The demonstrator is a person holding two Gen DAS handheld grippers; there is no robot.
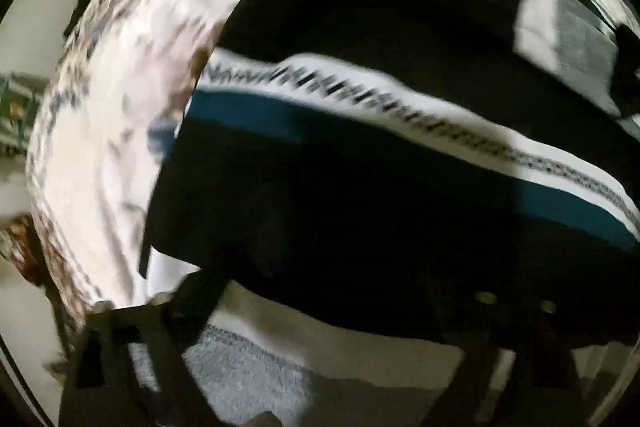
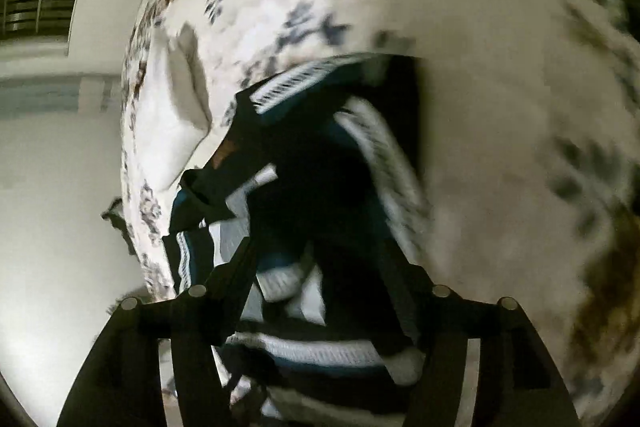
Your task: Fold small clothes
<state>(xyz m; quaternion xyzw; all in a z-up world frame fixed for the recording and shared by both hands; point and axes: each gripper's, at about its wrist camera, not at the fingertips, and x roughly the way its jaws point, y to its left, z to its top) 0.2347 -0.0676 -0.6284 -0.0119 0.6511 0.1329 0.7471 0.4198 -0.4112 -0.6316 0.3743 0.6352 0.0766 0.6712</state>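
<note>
- The black knitted garment with white patterned bands and teal stripes [image 1: 360, 187] lies spread on a white bedcover printed with dark floral patches [image 1: 112, 131].
- The left gripper [image 1: 320, 311] points steeply down just above the garment, its jaws spread wide with nothing gripped; blur hides whether the tips touch the cloth.
- The right gripper [image 2: 316, 267] has its black fingers [image 2: 236, 267] partly apart, straddling a bunched fold of the same garment [image 2: 304, 187]; whether the pads press on it cannot be told.
</note>
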